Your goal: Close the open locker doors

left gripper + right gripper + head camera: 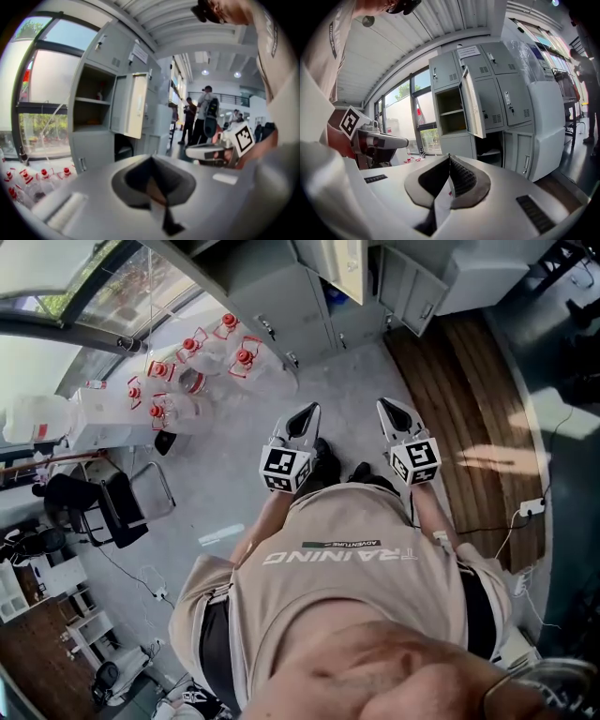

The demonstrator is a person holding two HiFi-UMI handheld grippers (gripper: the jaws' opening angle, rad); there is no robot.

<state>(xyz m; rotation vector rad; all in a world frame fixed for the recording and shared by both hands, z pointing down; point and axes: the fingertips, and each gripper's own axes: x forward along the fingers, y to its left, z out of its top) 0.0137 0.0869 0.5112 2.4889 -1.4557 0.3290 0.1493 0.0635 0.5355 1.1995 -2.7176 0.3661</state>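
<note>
**Condition.** The left gripper point(152, 159) and the right gripper point(450, 159) both have their jaws brought together, with nothing between them. In the head view both are held side by side in front of the person's body, over the floor point(234, 493).

**Location of work.** The lockers point(511, 98) stand ahead, well apart from both grippers. One locker door point(472, 103) hangs wide open beside its upper compartment point(450, 110). Below it a lower compartment point(490, 152) also shows dark and open; its own door cannot be made out. No door has been closed yet.

**Hazards.**
- Slip: the jaw tips are narrow and the door face looks like smooth painted metal. A push near the hinge, or at a glancing angle, would likely let the tip slide off.
- Rebound: a fast shove at the free edge may bounce the door open again if the latch does not catch.
- Pinch: a gripper held at the door edge as it meets the frame could be trapped.
- Trip: bottles point(192, 357) with red caps lie on the floor near the left end of the lockers; an approach from that side risks kicking them.
- Missed step: closing only the upper door would leave the lower compartment open.
</note>
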